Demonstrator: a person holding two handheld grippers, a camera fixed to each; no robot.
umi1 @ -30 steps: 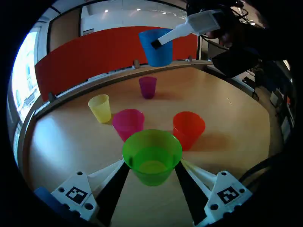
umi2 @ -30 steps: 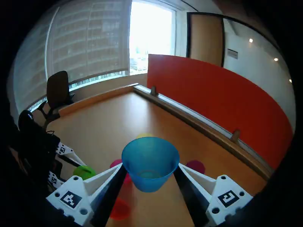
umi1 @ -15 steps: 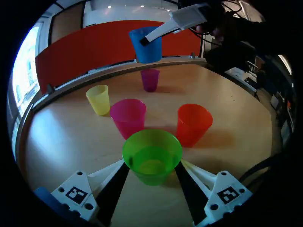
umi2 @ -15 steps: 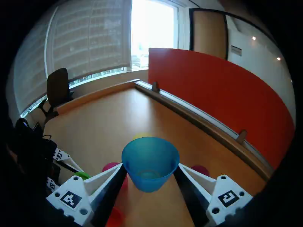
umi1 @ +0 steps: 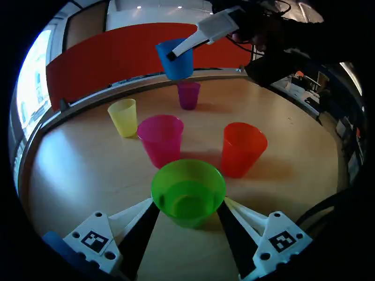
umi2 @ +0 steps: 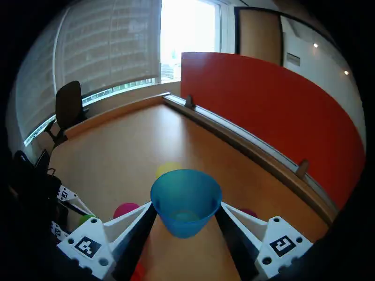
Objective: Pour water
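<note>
My left gripper [umi1: 188,206] is shut on a green cup [umi1: 188,191] with water in it, held low over the wooden table [umi1: 84,164]. In front of it stand a pink cup [umi1: 161,139], an orange cup [umi1: 241,148], a yellow cup [umi1: 123,117] and a purple cup [umi1: 188,95]. My right gripper [umi2: 186,210] is shut on a blue cup [umi2: 185,200] with a little water at the bottom. In the left gripper view the blue cup [umi1: 176,58] hangs high above the purple cup, held by the right gripper [umi1: 206,33] and a hand [umi1: 255,28].
A red partition [umi1: 112,61] runs along the table's far edge. In the right gripper view an office chair [umi2: 68,105] stands by the windows [umi2: 108,47]; the yellow cup [umi2: 166,168] and pink cup [umi2: 124,210] show below the blue one. Open tabletop lies to the left.
The blue cup has moved left and a little farther off in the left gripper view. The left gripper with the green cup has edged closer to the pink and orange cups.
</note>
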